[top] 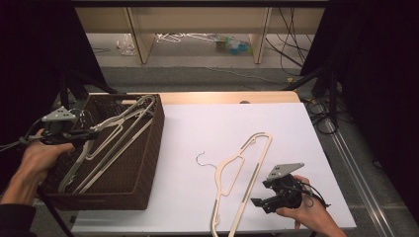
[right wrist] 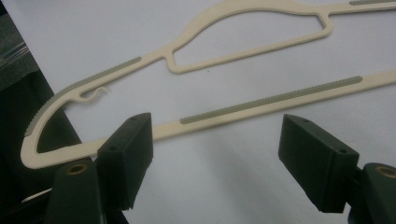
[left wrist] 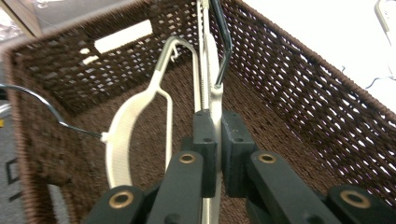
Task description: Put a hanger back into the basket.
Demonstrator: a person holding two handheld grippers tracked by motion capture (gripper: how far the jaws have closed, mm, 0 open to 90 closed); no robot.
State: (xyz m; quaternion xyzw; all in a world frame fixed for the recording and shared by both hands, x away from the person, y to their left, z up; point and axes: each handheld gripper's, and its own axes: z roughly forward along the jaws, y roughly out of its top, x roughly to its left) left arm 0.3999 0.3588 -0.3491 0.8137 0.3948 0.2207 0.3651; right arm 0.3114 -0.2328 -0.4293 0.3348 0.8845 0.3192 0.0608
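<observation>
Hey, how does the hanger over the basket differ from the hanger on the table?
The basket hanger is clamped in the left claw and tilted over the wicker basket; the table hanger lies flat and loose, with the right claw open just beside it. Both are cream with metal hooks.

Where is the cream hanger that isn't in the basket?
In the high view the loose hanger lies flat on the white table, between the wicker basket and the right gripper.
</observation>
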